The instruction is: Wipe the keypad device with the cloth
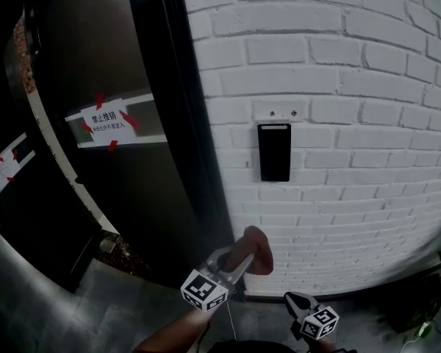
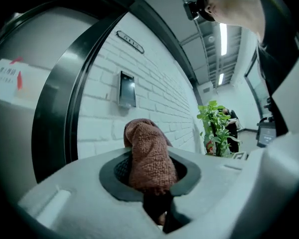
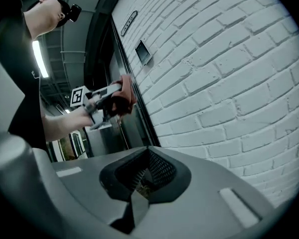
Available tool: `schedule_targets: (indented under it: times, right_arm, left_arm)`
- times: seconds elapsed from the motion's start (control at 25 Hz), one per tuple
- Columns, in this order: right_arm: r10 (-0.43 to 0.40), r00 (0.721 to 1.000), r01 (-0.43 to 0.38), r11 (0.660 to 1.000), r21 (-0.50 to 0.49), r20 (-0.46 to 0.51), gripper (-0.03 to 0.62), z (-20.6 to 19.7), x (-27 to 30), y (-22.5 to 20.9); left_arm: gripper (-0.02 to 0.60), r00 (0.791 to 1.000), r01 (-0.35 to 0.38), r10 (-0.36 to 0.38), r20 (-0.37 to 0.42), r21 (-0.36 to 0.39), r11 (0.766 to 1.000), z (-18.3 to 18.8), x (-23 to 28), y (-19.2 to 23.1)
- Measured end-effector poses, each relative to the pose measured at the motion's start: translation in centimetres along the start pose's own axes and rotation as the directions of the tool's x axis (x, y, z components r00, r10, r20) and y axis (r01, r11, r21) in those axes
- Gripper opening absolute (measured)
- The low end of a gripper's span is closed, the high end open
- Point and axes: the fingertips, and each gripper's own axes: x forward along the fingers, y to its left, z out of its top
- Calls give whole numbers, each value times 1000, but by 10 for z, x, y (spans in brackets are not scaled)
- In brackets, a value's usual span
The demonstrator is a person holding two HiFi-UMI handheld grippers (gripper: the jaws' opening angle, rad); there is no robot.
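Nearest me, the right gripper [image 1: 300,305] hung low at about 4 o'clock from the left gripper [image 1: 237,262], its jaws drawn together on nothing. The left gripper was clamped on the reddish-brown terry cloth [image 2: 148,156], which bulged out past the jaw tips as a rounded wad. I judged the cloth light, soft and easily squashed, so the grip near its bunched root looked right, and the free wad was the part to press with. The keypad device [image 1: 274,151] sat flat on the white brick wall [image 1: 353,87], at roughly 12 o'clock from the cloth and well apart from it. It looked like a rigid, glossy black panel, probably slick and fixed in place, so I reckoned it wanted light pressure, not a shove. At its 12 o'clock a small cover plate [image 1: 278,112] lay just above its top edge. The black door frame [image 1: 184,123] ran past at its 9 o'clock, near but not touching, and bare brick at 3 and 6 o'clock left open room for strokes.
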Motion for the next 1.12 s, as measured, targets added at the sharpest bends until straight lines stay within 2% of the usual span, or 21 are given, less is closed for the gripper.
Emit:
schedule_targets:
  times: [0.08, 0.16, 0.28, 0.32, 0.4, 0.44, 0.48, 0.52, 0.56, 0.64, 0.72, 0.84, 1.0, 1.08, 1.12]
  right_arm:
    - [-8, 1000, 8, 1000, 6, -1, 2, -2, 1, 2]
    - [-13, 1000, 13, 1000, 14, 6, 2, -1, 3, 3]
    - [-29, 999, 29, 999, 16, 13, 2, 0, 2, 2]
    - [-37, 999, 37, 999, 14, 12, 2, -1, 2, 1]
    - [-48, 999, 48, 999, 15, 15, 2, 0, 0, -1]
    - [-53, 998, 53, 998, 17, 20, 2, 0, 0, -1]
    - [-57, 998, 57, 998, 18, 26, 2, 0, -2, -1]
    - [-62, 998, 61, 998, 21, 33, 2, 1, -3, -2]
    - [-68, 997, 67, 997, 23, 35, 2, 1, -5, -3]
    - [-84, 996, 83, 996, 26, 33, 2, 0, -10, -6]
    - [-89, 995, 87, 995, 50, 40, 2, 2, -13, -6]
    - [-110, 993, 107, 992, 69, 41, 2, -5, -15, -12]
    - [-110, 993, 107, 991, 81, 43, 2, -10, -11, -11]
    - [-110, 993, 107, 991, 86, 37, 2, -12, -8, -10]
    - [-110, 993, 106, 990, 90, 38, 2, -12, -7, -10]
  left_arm:
    - [67, 999, -15, 11, 43, 92, 996, 46, 15, 21]
    - [67, 995, -58, 40, 90, 202, 978, 97, 28, 44]
    - [67, 982, -160, 115, 147, 353, 922, 181, 45, 68]
    - [67, 975, -204, 149, 163, 409, 889, 206, 49, 75]
    - [67, 958, -286, 218, 188, 537, 794, 247, 60, 89]
    - [67, 952, -305, 243, 185, 589, 748, 259, 69, 96]
    - [67, 952, -304, 259, 164, 625, 719, 265, 80, 101]
    - [67, 955, -284, 270, 124, 648, 707, 266, 92, 106]
    - [67, 959, -254, 275, 74, 658, 709, 264, 103, 110]
    - [66, 964, -189, 266, -21, 652, 734, 261, 118, 112]
    - [66, 968, -133, 238, -78, 645, 753, 263, 128, 105]
    - [66, 972, -57, 192, -136, 656, 753, 262, 147, 86]
    - [66, 971, -31, 187, -149, 698, 716, 261, 166, 67]
    - [66, 973, -50, 200, -118, 735, 676, 260, 170, 61]
    - [66, 973, -70, 211, -89, 762, 644, 259, 170, 59]
